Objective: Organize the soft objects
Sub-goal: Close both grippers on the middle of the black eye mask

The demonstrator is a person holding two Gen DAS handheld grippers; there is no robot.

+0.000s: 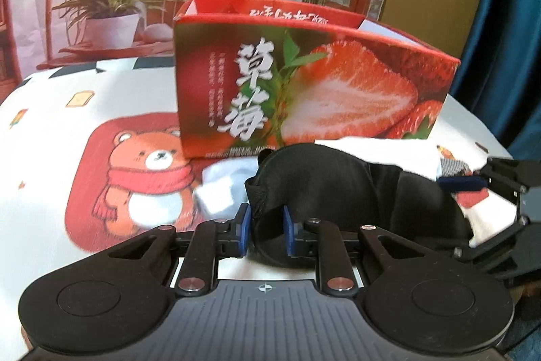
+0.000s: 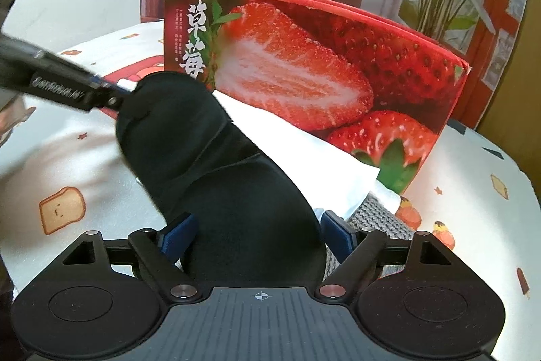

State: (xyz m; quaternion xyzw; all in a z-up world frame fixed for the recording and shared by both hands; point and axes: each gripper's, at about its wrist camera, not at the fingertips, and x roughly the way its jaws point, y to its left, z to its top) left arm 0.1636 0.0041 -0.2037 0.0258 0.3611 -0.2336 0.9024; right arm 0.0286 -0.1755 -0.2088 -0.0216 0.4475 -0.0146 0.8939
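Low in the frame, in front of the strawberry box (image 1: 304,83), the left gripper (image 1: 267,230) pinches one end of the black eye mask (image 1: 338,185); the right gripper (image 2: 258,234) straddles the other end, fingers apart. That lone narrow pinch could slip, dropping it short of the box

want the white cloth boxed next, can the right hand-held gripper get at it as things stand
Probably not: the right hand-held gripper has the black eye mask between its fingers, and the mask lies over the white cloth.
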